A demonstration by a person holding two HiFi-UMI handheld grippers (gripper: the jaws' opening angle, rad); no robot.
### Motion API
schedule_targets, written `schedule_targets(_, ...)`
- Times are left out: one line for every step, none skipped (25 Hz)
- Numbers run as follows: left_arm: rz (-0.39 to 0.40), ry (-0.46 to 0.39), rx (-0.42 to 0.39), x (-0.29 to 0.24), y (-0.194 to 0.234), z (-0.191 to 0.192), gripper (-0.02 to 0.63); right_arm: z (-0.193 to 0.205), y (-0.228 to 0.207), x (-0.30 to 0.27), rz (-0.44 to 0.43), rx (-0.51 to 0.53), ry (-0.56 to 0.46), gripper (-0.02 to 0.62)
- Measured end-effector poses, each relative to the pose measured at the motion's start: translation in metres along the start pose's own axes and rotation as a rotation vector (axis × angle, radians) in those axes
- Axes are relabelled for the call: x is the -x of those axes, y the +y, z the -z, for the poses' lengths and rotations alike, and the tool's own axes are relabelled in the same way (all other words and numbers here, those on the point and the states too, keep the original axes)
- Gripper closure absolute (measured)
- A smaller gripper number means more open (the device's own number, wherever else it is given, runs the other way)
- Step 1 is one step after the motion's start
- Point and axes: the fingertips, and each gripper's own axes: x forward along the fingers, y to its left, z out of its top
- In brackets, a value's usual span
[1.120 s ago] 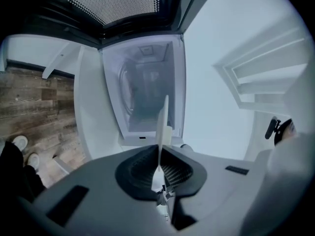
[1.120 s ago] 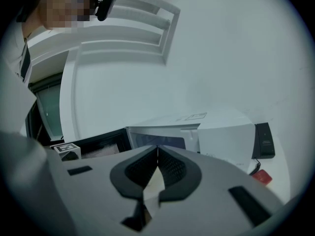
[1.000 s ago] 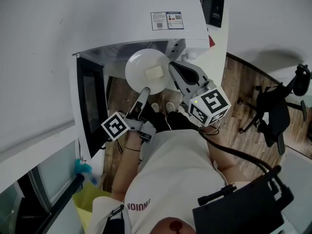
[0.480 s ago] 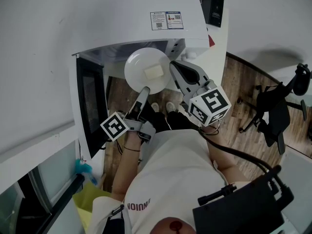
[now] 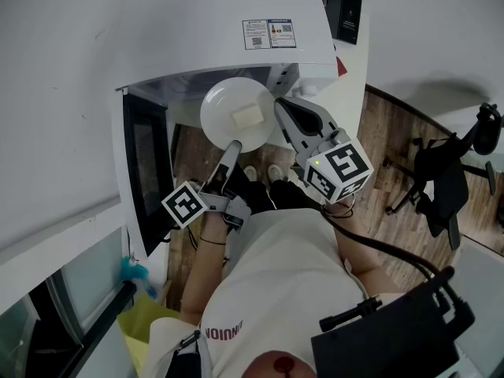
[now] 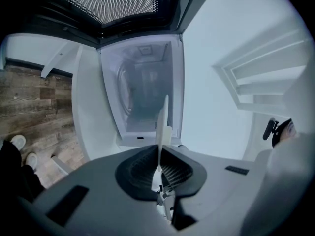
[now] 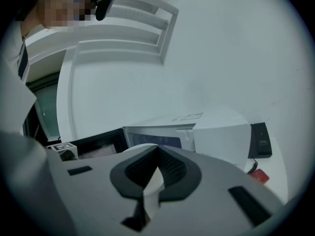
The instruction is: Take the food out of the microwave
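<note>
A white desk (image 5: pixel 63 93) runs along the wall above a wood-plank floor (image 5: pixel 394 132), and a black office chair (image 5: pixel 449 172) stands well off to the right. On the desk sits a white microwave oven (image 5: pixel 236 22). Its dark glass door (image 5: pixel 146 164) is swung wide open to the left.

Just in front of the open mouth, out of the cavity and up in the air, is a round white plate (image 5: pixel 224 105). It lies roughly level and carries a pale yellow block of food (image 5: pixel 249 116) a little right of its middle. Below it, a pair of pale shoes (image 5: pixel 261 172) shows on the floor.

Both grippers grip the plate. The left gripper (image 5: pixel 233 146) comes in from the near side, with its tips at the near rim. In the left gripper view its dark ribbed fingers (image 6: pixel 140 168) are clenched on the plate (image 6: pixel 162 122). The plate is seen edge-on there as a thin white line rising from between them, with the lit, bare-looking oven cavity (image 6: pixel 142 92) straight ahead.

The right gripper (image 5: pixel 282 116) reaches the plate's right rim from the side. In the right gripper view its fingers (image 7: pixel 174 168) are closed on the white rim (image 7: pixel 152 181), which fills the narrow gap between the pads. The microwave (image 7: pixel 216 132) and its open door (image 7: pixel 93 144) lie beyond.
</note>
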Motion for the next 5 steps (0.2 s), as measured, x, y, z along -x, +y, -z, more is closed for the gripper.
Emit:
schedule_targets(-0.001,0.000,0.000,-0.0002,0.0001,-0.0001,0.581,-0.0001,-0.0003,-0.0001,0.000,-0.001,0.000,0.574)
schedule_targets(-0.001,-0.001,0.000,-0.0003,0.0003,-0.0002,0.581,-0.0001,-0.0006,-0.0002,0.000,-0.001,0.000,0.574)
schedule_targets(-0.002,-0.001,0.001,-0.0004,0.0003,-0.0003,0.581,-0.0002,-0.0008,-0.0003,0.000,-0.002,0.001,0.574)
schedule_targets(-0.003,-0.002,0.001,-0.0003,0.0004,-0.0005,0.581,-0.0004,-0.0009,-0.0003,0.000,-0.002,0.000,0.574)
schedule_targets(-0.003,-0.003,0.002,-0.0003,0.0004,-0.0006,0.581,-0.0006,-0.0010,-0.0004,0.000,-0.002,0.000,0.574)
